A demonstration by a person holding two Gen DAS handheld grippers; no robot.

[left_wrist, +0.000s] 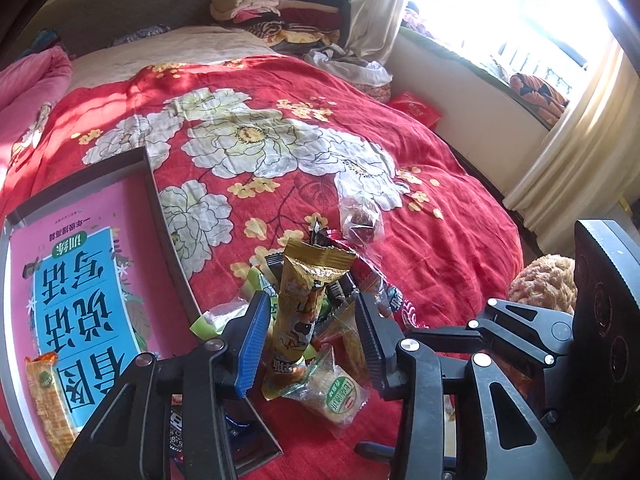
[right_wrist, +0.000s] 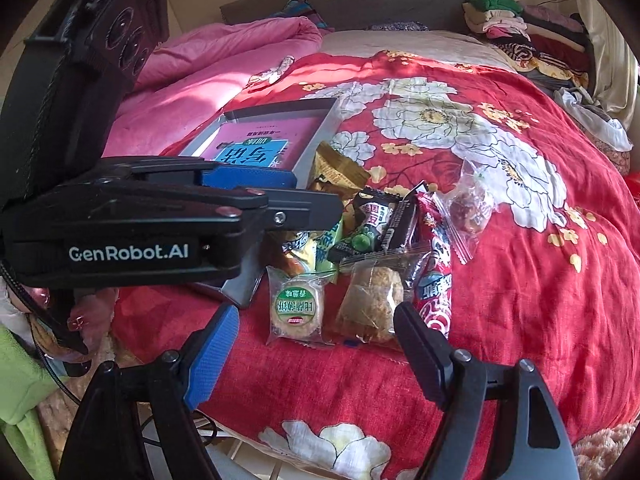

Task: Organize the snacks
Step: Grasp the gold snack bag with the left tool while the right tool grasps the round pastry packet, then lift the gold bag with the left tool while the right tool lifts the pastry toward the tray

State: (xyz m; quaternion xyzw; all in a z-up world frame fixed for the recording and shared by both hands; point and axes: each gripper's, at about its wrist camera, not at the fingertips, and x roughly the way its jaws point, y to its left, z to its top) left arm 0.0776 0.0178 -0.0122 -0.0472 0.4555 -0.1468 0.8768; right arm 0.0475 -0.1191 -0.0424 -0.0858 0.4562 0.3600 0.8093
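A pile of wrapped snacks lies on the red flowered bedspread (right_wrist: 520, 280). My left gripper (left_wrist: 310, 344) is down in the pile with a tall gold packet (left_wrist: 308, 300) standing between its jaws. The blue pad (left_wrist: 250, 344) lies against the packet; a gap shows on the black pad's side. From the right wrist view, the left gripper (right_wrist: 316, 192) has the gold packet (right_wrist: 338, 168) sticking out past it. My right gripper (right_wrist: 316, 320) is open just above a round biscuit (right_wrist: 296, 308) and a brown pastry (right_wrist: 372, 300), touching neither.
A grey tray (left_wrist: 148, 184) holding a pink book and an orange wafer pack (left_wrist: 44, 392) sits left of the pile. A clear bag of dark fruit (right_wrist: 470, 204) and a red-white pack (right_wrist: 436, 280) lie to the right. Pink quilt (right_wrist: 208, 64) and folded clothes (left_wrist: 288, 12) lie beyond.
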